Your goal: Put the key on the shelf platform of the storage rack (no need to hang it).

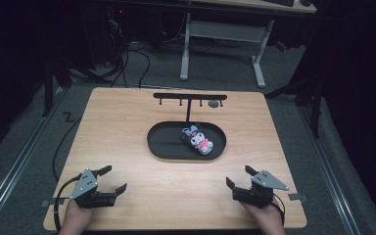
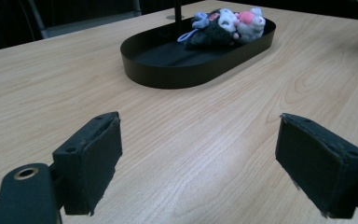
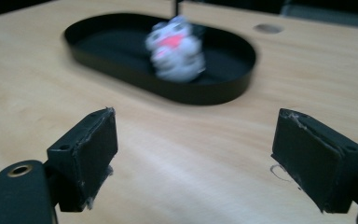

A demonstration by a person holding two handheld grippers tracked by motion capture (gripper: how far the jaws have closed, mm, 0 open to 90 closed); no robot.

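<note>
A wooden worktop (image 1: 127,127) carries a black oval tray (image 1: 164,142) at its centre, in which a small plush toy (image 1: 198,138) lies on its side toward the tray's right end, inside the rim. Just behind the tray stands a black T-shaped rack (image 1: 190,97) with short pegs under its crossbar, a likely hanging place for the toy, though that is a judgement only. The left hand-held gripper (image 1: 112,178) and the right hand-held gripper (image 1: 238,176) rest near the front edge of the worktop, well apart from the tray and from each other, one at each side; both point inward toward the tray, a stance that suits a reach for the toy. Each has its jaws spread wide with nothing between them, as the left gripper view and the right gripper view confirm by showing bare wood between the pads. In the left gripper view the toy (image 2: 223,25) shows a dark part, a pink patch and a pale loop or cord; in the right gripper view the toy (image 3: 175,46) is blurred, so its details cannot be read. A round mark (image 1: 214,104) on the worktop by the rack is too small to identify. The person's hands are cut off at the bottom edge.
</note>
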